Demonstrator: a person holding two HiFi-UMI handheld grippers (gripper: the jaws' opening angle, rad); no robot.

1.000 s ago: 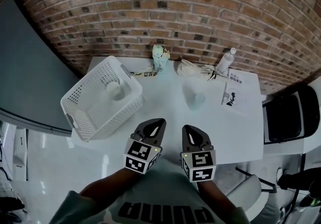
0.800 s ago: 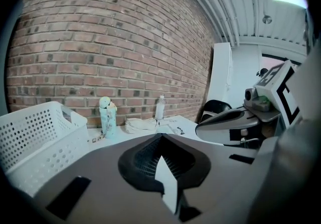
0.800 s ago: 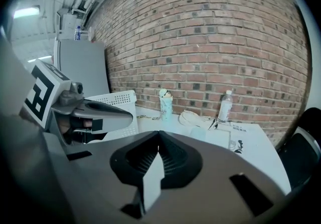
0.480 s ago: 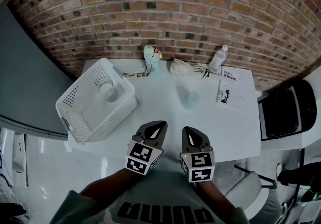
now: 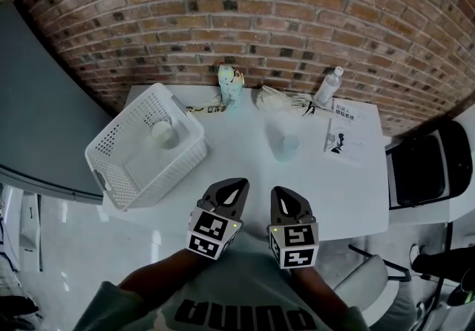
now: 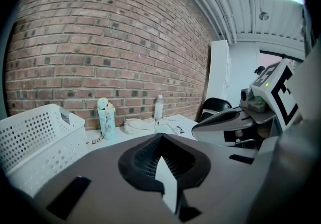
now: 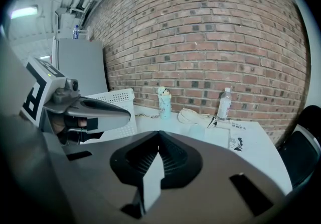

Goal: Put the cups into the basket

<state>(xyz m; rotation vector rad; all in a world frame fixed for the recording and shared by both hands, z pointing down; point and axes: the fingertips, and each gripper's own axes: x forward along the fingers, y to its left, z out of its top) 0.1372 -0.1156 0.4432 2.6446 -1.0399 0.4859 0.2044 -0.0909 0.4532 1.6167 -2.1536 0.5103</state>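
White perforated basket (image 5: 117,128) on the tabletop (image 5: 245,162), ahead and to the left of the left fingers, with the first cup (image 5: 162,131) upright inside it. Left gripper (image 5: 236,185) and right gripper (image 5: 280,193) side by side at the near tabletop edge, the fingers of each clenched together on nothing. Second cup (image 5: 288,145), translucent, upright on the tabletop ahead of the right fingers, well apart from them.
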